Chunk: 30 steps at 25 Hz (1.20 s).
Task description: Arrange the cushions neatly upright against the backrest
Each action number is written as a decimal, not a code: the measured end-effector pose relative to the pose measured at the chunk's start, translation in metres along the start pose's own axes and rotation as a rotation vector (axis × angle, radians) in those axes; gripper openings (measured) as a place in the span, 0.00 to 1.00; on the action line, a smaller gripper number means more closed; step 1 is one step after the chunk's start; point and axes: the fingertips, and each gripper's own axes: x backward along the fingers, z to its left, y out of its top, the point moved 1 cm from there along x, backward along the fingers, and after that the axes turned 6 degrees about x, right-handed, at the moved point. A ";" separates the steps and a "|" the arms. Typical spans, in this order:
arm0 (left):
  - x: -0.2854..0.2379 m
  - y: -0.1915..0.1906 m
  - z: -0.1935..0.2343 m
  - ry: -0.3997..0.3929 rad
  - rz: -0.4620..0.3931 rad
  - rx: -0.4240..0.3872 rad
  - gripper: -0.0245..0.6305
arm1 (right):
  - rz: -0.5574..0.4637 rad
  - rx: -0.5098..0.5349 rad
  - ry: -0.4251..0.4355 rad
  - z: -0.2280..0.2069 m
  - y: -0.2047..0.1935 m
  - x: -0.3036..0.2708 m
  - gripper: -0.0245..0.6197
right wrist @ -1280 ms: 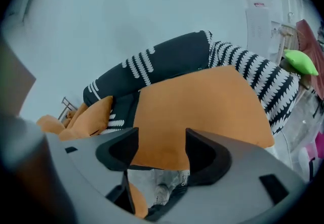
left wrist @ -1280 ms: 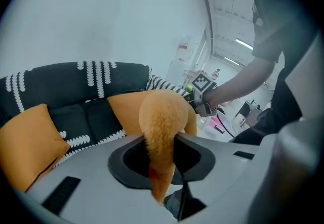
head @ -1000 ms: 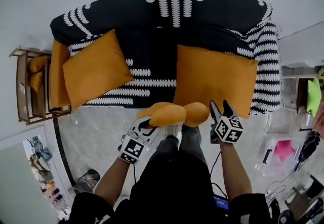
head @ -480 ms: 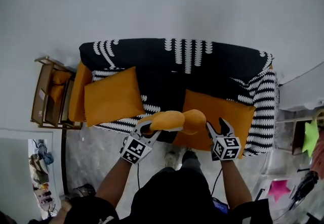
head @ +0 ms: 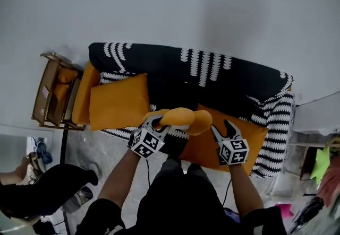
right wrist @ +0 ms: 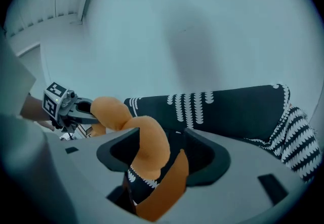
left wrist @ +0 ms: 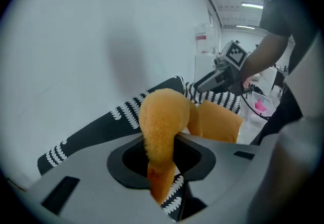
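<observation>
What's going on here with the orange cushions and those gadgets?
A person stands at a black-and-white sofa, carrying an orange cushion above the seat. The left hand-held gripper is clamped on one end. The other end sits between the jaws of the right hand-held gripper, though it's unclear whether they squeeze it. Two more cushions are on the sofa: the left cushion at one end and the right cushion lying on the seat.
</observation>
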 end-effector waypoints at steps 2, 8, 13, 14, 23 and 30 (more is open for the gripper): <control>-0.009 -0.002 0.015 -0.004 0.010 -0.004 0.21 | 0.016 0.012 0.011 0.007 0.005 -0.018 0.48; -0.038 -0.017 0.060 -0.050 0.038 -0.013 0.22 | 0.066 -0.006 -0.008 0.025 0.006 -0.066 0.48; -0.064 -0.027 0.105 -0.116 0.052 -0.034 0.22 | 0.099 -0.037 -0.043 0.034 0.009 -0.110 0.47; -0.072 -0.028 0.113 -0.129 0.055 -0.043 0.22 | 0.103 -0.042 -0.055 0.035 0.009 -0.117 0.47; -0.150 -0.036 0.167 -0.236 0.099 -0.141 0.22 | 0.150 -0.106 -0.170 0.034 0.000 -0.144 0.47; -0.197 -0.047 0.187 -0.249 0.142 -0.114 0.23 | 0.181 -0.162 -0.233 0.025 -0.017 -0.150 0.47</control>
